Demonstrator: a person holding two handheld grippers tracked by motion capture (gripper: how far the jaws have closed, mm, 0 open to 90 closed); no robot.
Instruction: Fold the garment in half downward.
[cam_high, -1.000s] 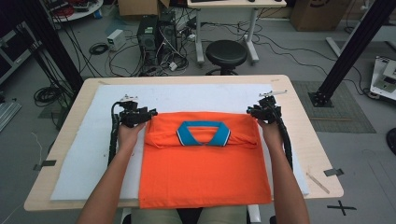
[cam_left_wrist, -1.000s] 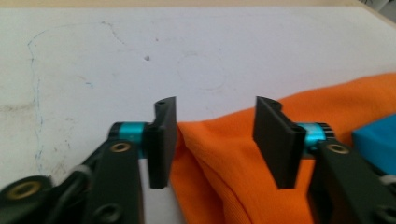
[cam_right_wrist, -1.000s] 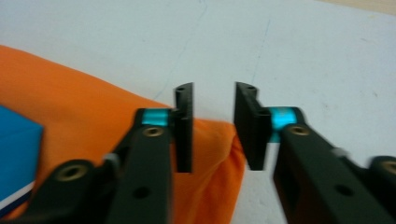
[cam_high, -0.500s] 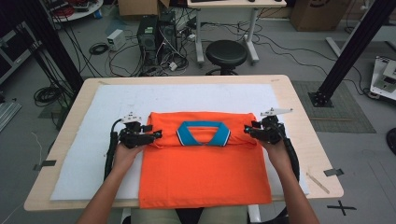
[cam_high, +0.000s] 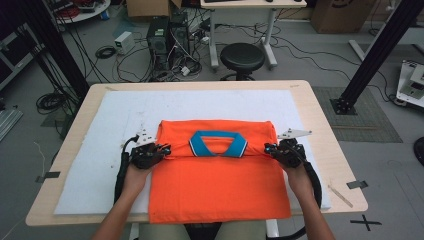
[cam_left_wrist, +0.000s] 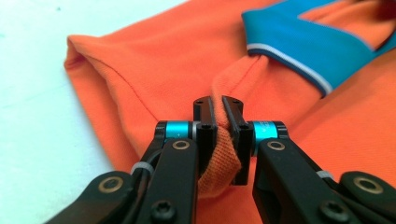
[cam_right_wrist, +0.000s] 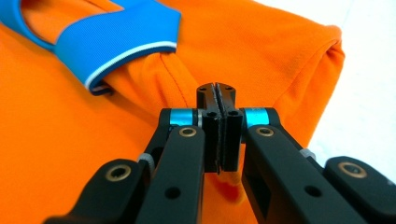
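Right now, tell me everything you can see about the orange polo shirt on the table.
The orange polo shirt looks like knit pique cotton, with a blue collar edged by a thin white stripe. It lies folded flat on the white mat, collar up and far from the person. The left gripper is shut on a pinch of fabric at its left edge; the right gripper is shut at its right edge.

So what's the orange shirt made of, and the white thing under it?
The orange shirt looks like knitted cotton or a blend: a matte, fine pebbly weave shows in the left gripper view, and it bunches softly. Its blue collar is ribbed knit with a white stripe. The white mat looks like soft foam or felt, matte and slightly smudged; hard to say which.
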